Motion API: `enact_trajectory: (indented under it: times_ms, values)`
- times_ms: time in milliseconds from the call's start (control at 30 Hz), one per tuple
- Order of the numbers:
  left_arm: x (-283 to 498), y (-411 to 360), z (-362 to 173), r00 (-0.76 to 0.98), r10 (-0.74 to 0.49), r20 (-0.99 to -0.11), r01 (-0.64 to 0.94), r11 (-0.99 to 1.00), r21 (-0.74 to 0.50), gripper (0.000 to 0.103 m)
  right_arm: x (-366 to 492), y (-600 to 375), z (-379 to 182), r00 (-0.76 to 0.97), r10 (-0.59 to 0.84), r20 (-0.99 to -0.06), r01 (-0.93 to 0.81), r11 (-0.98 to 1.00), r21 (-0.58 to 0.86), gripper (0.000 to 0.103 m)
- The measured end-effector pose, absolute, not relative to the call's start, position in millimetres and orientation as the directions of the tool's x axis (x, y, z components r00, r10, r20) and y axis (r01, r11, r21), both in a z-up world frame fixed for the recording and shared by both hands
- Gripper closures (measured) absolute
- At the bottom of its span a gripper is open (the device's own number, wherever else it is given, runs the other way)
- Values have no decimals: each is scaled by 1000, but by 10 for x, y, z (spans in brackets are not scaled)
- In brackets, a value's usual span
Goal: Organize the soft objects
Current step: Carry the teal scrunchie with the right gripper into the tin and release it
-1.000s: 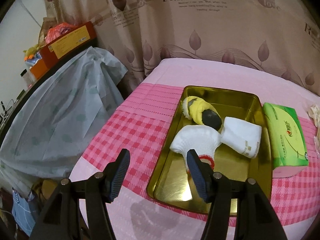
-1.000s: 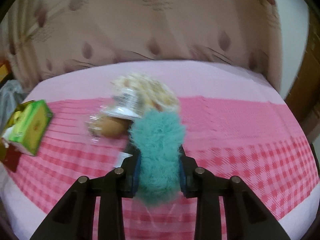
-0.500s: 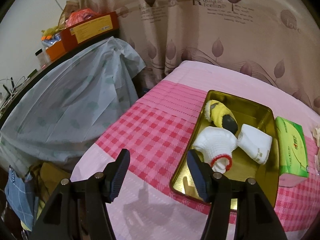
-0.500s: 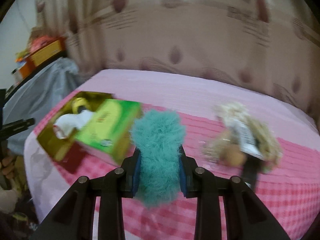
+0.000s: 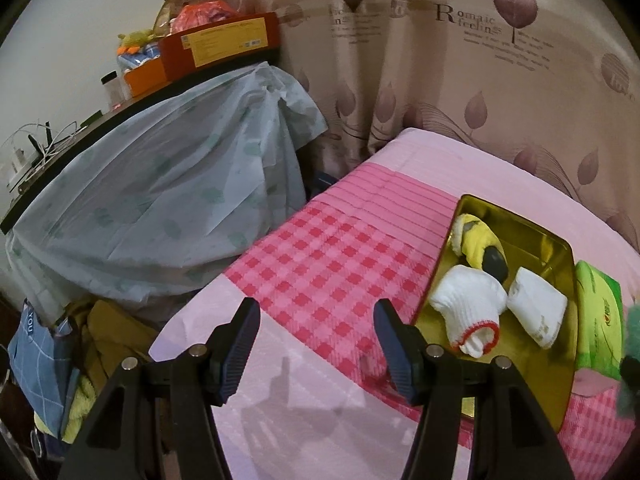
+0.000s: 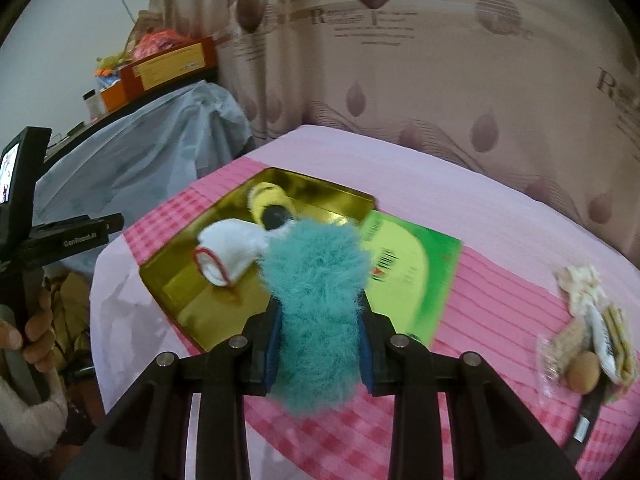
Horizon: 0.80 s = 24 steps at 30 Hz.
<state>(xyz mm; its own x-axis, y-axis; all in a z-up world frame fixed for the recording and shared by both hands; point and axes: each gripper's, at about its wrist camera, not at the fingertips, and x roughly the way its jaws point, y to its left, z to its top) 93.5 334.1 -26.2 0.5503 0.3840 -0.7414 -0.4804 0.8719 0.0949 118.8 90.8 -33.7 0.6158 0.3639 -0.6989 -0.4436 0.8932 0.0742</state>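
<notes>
The fluffy teal thing point(image 6: 316, 312) sits in the middle of the right wrist view, low down. The right gripper point(image 6: 318, 350) has its fingers squeezed on it from both sides, so it is held tight. It is up in the air, in front of the gold tray point(image 6: 192, 292) and the green tissue pack point(image 6: 404, 272). In the left wrist view only a bit of teal fluff shows at the far right edge.

The gold tray lies on the pink checked surface point(image 5: 320, 264). Three soft things are already in it. There is a yellow and black sock roll point(image 5: 478, 246) at the far end, a white sock with a red rim point(image 5: 468, 312) in the middle, and a folded white sock point(image 5: 536, 312) next to it. The front part of the tray is bare.

The left gripper point(image 5: 316, 344) is low in its own view. Its fingers are spread wide with nothing between them, over the pink cloth just left of the tray.

So three things look put away. The teal one looks like the next to go in, and it is not in the tray yet. At the right of the right wrist view lies a pile of snack packets point(image 6: 588, 340). I cannot tell if they belong to this job.
</notes>
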Motion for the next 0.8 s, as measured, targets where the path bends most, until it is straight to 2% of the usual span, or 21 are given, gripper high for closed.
enact_trajectory:
  times_ms: [433,800]
  values:
    - [919,3415,-251,548,389,-741,-500,862,83,42,1338,1527,-553,550,415,-725,-517,851,94,74]
    - [922,3445,-273,543,375,-751,-503,862,67,42,1460,1679,-755,524,394,-755,-524,848,78,65]
